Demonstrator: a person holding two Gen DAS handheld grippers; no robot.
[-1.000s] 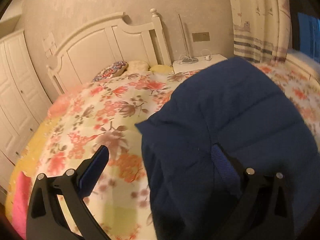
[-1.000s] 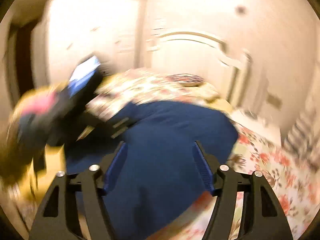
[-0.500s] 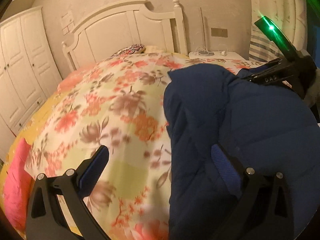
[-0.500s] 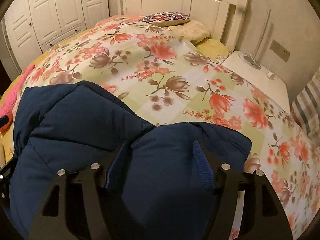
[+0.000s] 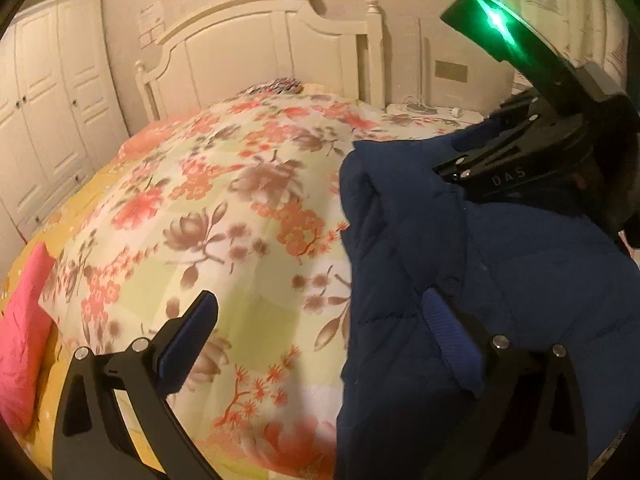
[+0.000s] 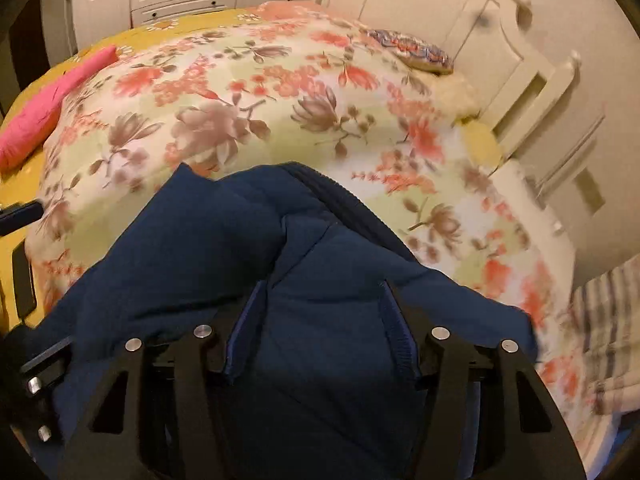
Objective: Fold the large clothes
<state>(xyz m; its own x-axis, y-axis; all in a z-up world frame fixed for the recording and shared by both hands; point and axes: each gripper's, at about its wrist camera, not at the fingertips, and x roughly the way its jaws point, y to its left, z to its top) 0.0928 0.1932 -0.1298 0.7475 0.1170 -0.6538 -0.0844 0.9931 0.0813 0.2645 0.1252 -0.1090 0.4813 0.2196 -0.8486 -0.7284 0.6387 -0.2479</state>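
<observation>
Right claw point(image 6: 320, 332) closing with navy jacket point(image 6: 240, 248) bunched between its pads, contact unclear; left claw point(image 5: 316, 336) apart, jacket hides its right pad's base.

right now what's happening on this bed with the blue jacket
A person with a gripper in each hand is folding a dark blue padded jacket on a bed with a floral quilt. The right gripper is down over the jacket with a fold of it between the fingers, and its jaws are closing. The left gripper is open wide at the jacket's edge, one finger over the quilt and the other over the jacket, gripping nothing. The jacket lies bunched, not yet neatly folded.
</observation>
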